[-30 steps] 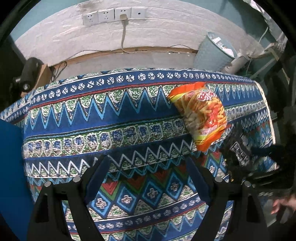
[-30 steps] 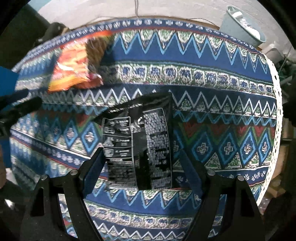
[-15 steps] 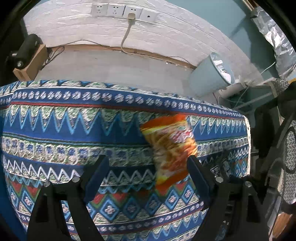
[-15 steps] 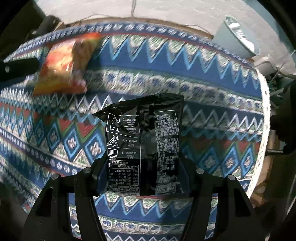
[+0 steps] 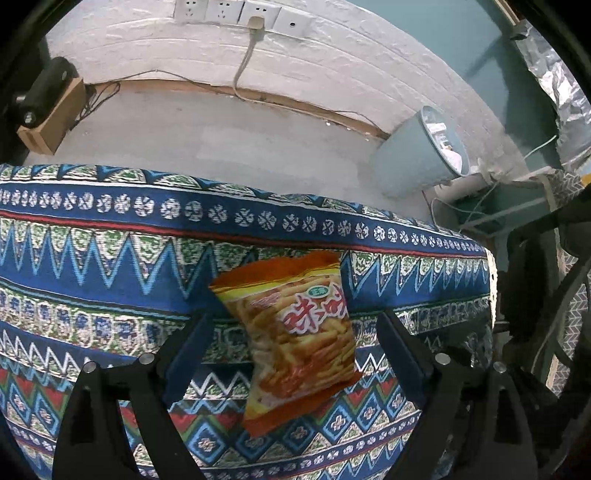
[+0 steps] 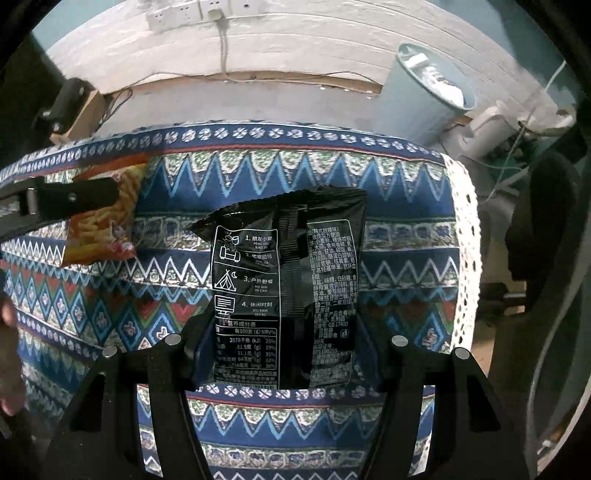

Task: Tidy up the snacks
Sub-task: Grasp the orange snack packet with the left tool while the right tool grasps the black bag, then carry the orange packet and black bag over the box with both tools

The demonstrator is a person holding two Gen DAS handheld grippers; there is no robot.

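Note:
An orange snack bag lies on the patterned tablecloth, between the fingers of my open left gripper, which hovers over it. In the right wrist view the same orange bag lies at the left, partly behind the left gripper's finger. My right gripper is shut on a black snack bag and holds it upright above the cloth.
A pale blue waste bin stands on the floor beyond the table's far right corner. A wall with sockets and a cable is behind. A wooden box with a black device sits on the floor at the far left. The table's right edge is close.
My left gripper has swung right so that the orange bag now sits between its fingers. My right gripper has closed on the black bag and lifted it off the cloth.

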